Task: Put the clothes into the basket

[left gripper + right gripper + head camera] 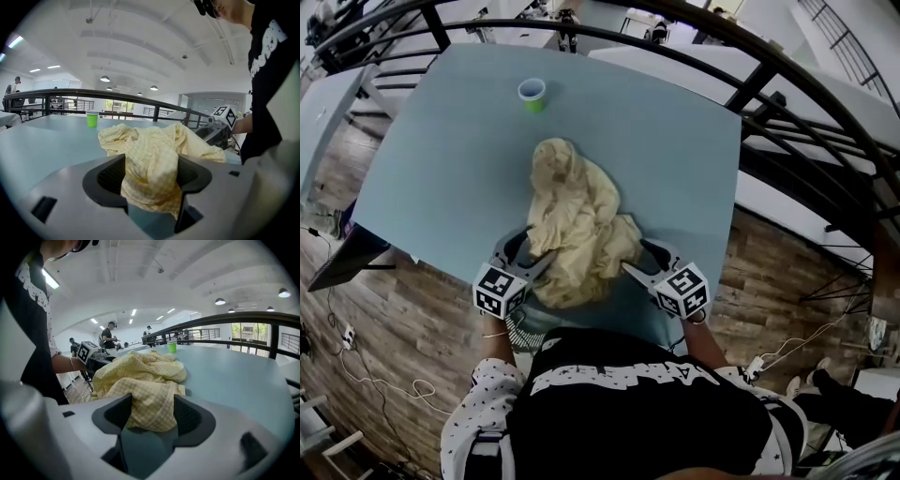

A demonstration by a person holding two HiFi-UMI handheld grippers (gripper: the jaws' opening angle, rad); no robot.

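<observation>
Yellow garment (572, 220) heaped lengthwise away from person; left gripper (536, 249), right gripper (634, 255) flank near end, jaws agape, cloth between, unpinched.

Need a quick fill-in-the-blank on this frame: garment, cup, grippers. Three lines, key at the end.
1. The crumpled garment on the table is pale ___.
2. The cup at the table's far side is ___.
3. The left gripper and right gripper each have the ___ between their open jaws.
Missing words: yellow; green; garment.
</observation>
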